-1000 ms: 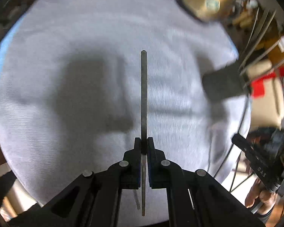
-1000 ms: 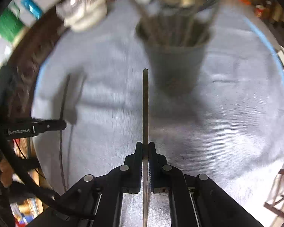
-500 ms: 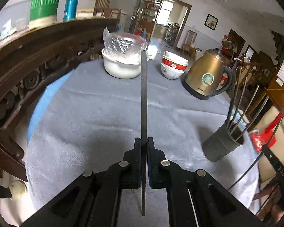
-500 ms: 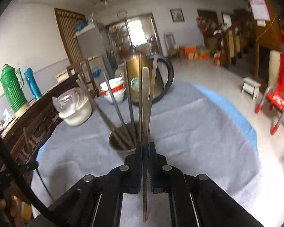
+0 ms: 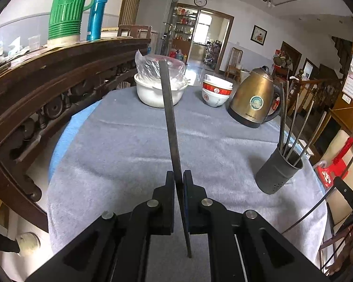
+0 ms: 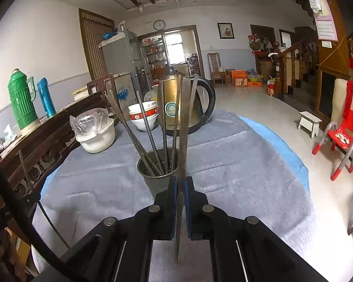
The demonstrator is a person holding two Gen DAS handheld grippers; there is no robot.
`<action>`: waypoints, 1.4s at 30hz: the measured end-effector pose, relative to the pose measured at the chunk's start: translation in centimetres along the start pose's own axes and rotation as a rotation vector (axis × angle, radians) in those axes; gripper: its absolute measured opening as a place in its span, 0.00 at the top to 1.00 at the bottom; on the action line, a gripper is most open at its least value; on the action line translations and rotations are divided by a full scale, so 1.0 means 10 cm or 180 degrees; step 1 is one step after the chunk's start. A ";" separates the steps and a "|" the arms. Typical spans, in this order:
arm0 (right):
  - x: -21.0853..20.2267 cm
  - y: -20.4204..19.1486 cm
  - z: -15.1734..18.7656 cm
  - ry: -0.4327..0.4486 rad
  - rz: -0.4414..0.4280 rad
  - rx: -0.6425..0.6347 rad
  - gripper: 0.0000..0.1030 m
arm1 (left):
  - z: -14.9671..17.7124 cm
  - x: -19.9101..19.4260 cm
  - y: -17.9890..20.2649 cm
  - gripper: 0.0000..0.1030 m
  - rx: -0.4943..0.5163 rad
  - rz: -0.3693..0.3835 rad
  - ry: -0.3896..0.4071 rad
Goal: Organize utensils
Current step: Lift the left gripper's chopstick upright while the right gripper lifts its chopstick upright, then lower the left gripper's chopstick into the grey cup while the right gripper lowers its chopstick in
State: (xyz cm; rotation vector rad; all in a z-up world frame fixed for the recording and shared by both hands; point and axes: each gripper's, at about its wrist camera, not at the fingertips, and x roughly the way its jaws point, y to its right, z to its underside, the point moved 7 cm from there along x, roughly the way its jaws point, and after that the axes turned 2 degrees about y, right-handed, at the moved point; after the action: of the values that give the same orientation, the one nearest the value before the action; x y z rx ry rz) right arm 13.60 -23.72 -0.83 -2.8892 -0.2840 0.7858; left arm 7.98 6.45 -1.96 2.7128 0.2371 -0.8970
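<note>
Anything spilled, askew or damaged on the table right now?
Nothing stands out. The dark cylindrical utensil holder stands upright, metal sticks leaning inside. The brass kettle and stacked red-and-white bowls sit upright on the grey tablecloth; no spills.

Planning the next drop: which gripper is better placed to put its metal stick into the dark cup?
Probably the right gripper: the dark cup sits right before its stick. The cup lies off to the left gripper's right.

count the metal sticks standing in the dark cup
5 in the dark cup, fanned from far left to right; overlaps may hide more. Each gripper holds another.
</note>
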 end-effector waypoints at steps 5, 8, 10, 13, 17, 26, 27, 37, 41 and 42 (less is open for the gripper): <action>-0.02 0.10 0.00 -0.0029 -0.0011 0.0089 0.93 | -0.01 -0.02 -0.05 0.94 -0.0120 0.0052 -0.0020; -0.03 0.16 -0.05 -0.0003 -0.0027 0.0196 0.94 | -0.06 -0.04 -0.07 0.94 -0.0241 0.0122 -0.0030; -0.06 0.19 -0.10 0.0028 -0.0057 0.0267 0.94 | -0.10 -0.07 -0.06 0.94 -0.0267 0.0155 -0.0007; -0.07 0.21 -0.16 0.0056 -0.0069 0.0296 0.94 | -0.17 -0.11 -0.05 0.94 -0.0335 0.0207 0.0023; -0.14 0.23 -0.23 0.0115 -0.0120 0.0355 0.94 | -0.26 -0.17 0.00 0.94 -0.0428 0.0316 0.0066; -0.30 0.28 -0.50 0.0281 -0.0264 0.0553 0.94 | -0.62 -0.27 0.28 0.94 -0.0655 0.0658 0.0225; -0.31 0.29 -0.53 0.0297 -0.0279 0.0576 0.94 | -0.66 -0.28 0.33 0.94 -0.0645 0.0672 0.0257; -0.46 0.36 -0.87 0.0551 -0.0330 0.0653 0.94 | -1.06 -0.28 0.88 0.94 -0.0654 0.0972 0.0439; -0.46 0.37 -1.01 0.0631 -0.0339 0.0678 0.94 | -1.19 -0.24 1.09 0.94 -0.0624 0.1039 0.0498; -0.46 0.37 -1.03 0.0651 -0.0342 0.0683 0.94 | -1.20 -0.23 1.11 0.94 -0.0614 0.1042 0.0511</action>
State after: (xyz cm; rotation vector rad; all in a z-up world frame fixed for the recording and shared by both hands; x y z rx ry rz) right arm 15.58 -29.15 9.59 -2.6978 -0.3078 0.4669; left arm 15.54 -0.55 10.98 2.5427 -0.0854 -0.5360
